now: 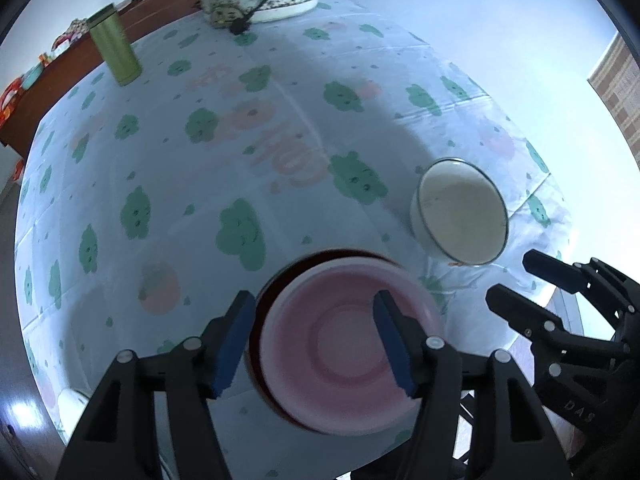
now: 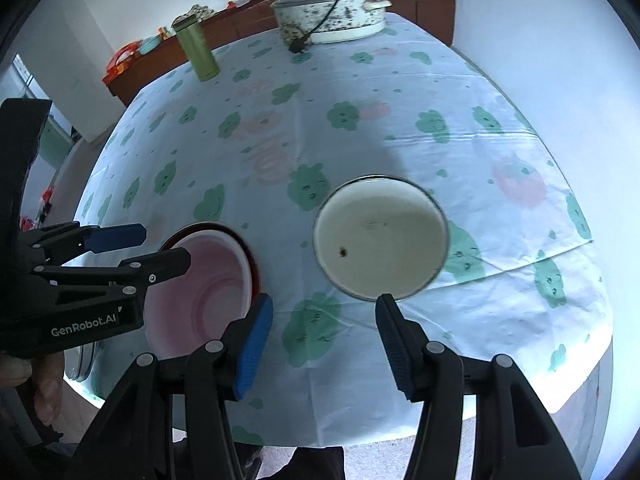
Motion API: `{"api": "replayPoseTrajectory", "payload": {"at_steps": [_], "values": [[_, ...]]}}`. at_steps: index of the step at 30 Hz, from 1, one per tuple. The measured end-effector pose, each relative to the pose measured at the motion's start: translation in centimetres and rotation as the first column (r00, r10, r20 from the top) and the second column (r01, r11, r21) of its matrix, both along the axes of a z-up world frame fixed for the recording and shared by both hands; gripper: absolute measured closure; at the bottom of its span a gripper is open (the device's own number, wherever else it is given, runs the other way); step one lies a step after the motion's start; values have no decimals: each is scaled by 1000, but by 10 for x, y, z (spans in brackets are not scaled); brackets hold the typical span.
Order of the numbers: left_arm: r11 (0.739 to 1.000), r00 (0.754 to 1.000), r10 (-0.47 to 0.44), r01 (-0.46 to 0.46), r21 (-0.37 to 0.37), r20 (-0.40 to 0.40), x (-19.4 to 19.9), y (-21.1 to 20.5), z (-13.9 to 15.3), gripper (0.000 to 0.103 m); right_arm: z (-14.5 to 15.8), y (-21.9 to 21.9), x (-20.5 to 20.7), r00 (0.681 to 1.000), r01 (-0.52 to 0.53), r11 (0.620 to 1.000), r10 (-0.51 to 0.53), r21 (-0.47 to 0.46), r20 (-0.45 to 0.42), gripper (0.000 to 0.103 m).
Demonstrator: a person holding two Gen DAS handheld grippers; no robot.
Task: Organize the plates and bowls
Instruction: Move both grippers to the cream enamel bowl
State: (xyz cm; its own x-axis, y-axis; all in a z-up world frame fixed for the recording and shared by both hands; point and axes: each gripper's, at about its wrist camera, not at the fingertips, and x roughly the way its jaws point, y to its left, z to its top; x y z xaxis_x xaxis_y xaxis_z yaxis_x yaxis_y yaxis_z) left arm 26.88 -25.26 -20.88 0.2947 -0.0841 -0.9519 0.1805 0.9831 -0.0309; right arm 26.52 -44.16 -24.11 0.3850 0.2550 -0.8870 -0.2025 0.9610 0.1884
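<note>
A pink bowl [image 1: 340, 344] nested in a dark red one sits on the table near its front edge; it also shows in the right wrist view [image 2: 208, 288]. My left gripper [image 1: 316, 344] is open just above it, jaws straddling its left half without touching. A white enamel bowl [image 2: 380, 236] with a dark rim stands to the right, also in the left wrist view [image 1: 460, 216]. My right gripper [image 2: 324, 344] is open and empty just in front of it. The right gripper [image 1: 516, 280] shows open at the right of the left wrist view, and the left gripper [image 2: 160, 246] shows at the left of the right wrist view.
The table has a pale cloth [image 2: 360, 140] with green cloud prints. A green flask [image 2: 198, 54] and a lidded white pot [image 2: 332, 12] with a black cord stand at the far end. A brown sideboard [image 2: 436, 4] with clutter is behind. A glass lid rim [image 2: 82, 360] lies at the front left.
</note>
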Motion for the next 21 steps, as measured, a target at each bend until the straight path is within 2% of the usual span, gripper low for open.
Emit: {"api": "replayPoseTrajectory", "payload": {"at_steps": [21], "values": [[992, 993, -120, 120, 24, 5, 38, -59, -8, 41, -9, -64, 24, 990, 139, 990, -139, 4, -9, 47]]}}
